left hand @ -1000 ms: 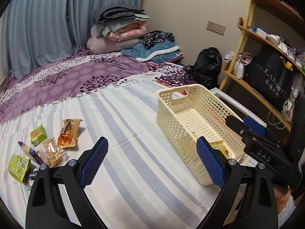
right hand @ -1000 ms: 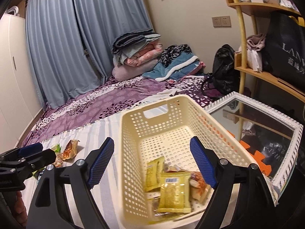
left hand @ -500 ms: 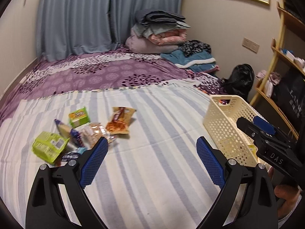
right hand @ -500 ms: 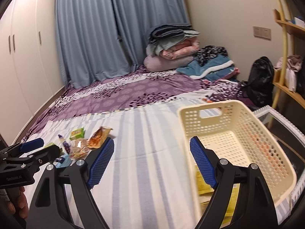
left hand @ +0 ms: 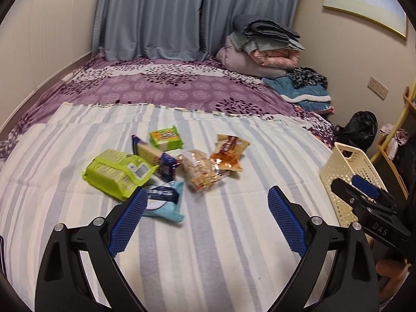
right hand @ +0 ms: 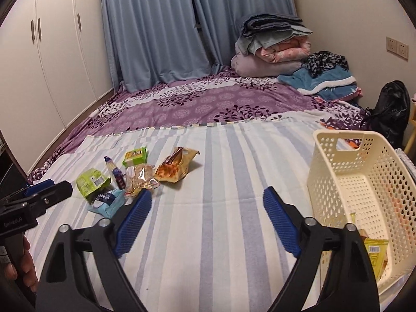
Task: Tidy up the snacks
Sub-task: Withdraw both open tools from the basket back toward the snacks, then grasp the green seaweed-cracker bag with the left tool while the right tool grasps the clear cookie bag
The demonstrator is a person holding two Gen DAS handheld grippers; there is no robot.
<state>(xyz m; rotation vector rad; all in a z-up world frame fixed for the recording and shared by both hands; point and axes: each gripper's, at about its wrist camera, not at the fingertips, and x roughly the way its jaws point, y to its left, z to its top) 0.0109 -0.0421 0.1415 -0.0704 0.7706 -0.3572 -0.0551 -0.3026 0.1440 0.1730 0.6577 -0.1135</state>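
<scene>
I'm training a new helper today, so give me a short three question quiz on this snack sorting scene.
1. True or false: both tongs, left and right, are open and hold nothing.
2. Which snack lies nearest the left tongs' left finger? A) light blue packet B) orange pouch C) small green pack
3. Fill in: the cream basket already holds ____ packets.

Key: 1 true; 2 A; 3 yellow.
</scene>
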